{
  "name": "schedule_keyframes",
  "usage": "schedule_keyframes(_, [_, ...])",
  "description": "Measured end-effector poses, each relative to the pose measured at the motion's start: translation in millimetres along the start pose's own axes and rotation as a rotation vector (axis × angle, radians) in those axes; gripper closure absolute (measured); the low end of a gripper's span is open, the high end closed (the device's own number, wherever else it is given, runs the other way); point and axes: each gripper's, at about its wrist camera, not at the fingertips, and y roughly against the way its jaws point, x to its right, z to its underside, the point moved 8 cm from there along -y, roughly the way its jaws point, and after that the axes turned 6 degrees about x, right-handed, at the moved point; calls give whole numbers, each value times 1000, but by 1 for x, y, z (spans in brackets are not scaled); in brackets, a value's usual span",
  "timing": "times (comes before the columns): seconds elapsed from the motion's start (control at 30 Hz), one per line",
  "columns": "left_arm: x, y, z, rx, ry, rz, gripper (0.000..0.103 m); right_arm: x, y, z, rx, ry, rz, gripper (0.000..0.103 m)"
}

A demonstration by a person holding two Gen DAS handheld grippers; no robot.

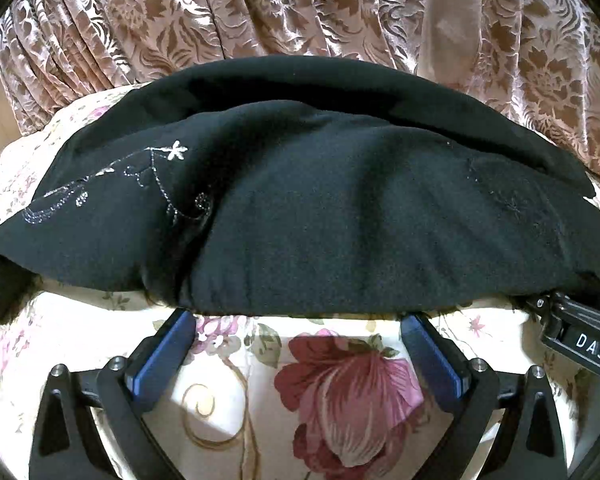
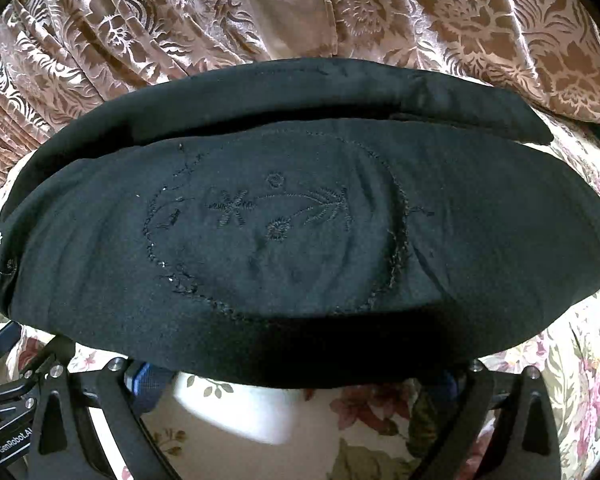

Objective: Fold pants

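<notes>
Brown damask curtains (image 1: 260, 12) hang in pleats behind the black pants (image 1: 300, 216), filling the whole upper part of both views. Under the pants spreads a cream bedcover (image 1: 260, 420) printed with pink and red flowers, bare on the near side of the pants and at both ends.

On that cover the pants lie already doubled into a long, low bundle running crosswise, with a thicker rolled band (image 2: 300, 92) along the edge nearest the curtains. White dotted embroidery (image 1: 156, 176) marks the pants' left end; tone-on-tone stitched flowers (image 2: 276, 212) inside an oval sit toward the right part.

On the near side of the pants, the left gripper (image 1: 298, 320) is spread wide, its blue fingertips (image 1: 182, 320) just at the near hem and holding nothing. The right gripper (image 2: 300, 376) also looks wide apart, but its tips go under the overhanging near edge of the pants, so whether they touch cloth cannot be told.

Judging by this, the step in hand is taking the near edge for one more fold toward the curtains. To do it well, each gripper should catch all layers of the hem, not just the top one, close at the same time, and lift evenly so the bundle turns over as one piece. Carry the edge across to meet the rolled band squarely; soft knit like this will likely sag between the two grips.
</notes>
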Motion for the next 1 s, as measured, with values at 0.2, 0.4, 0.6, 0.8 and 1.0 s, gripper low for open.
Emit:
schedule_keyframes(0.2, [-1,-5,-3,-33,-14,44,0,-5,-8,-6,-26,13,34,0])
schedule_keyframes(0.4, [-1,27,3,-83,-29,52,5,9,47,1,80,-38,-9,0])
schedule_keyframes(0.6, [8,93,-6,63,-26,82,20,12,122,-9,281,-44,71,0])
schedule_keyframes(0.8, [2,124,-23,157,-39,50,21,-5,130,-4,286,-32,76,0])
schedule_keyframes(1.0, [-9,121,-20,143,5,33,26,-10,134,5,286,-28,64,0])
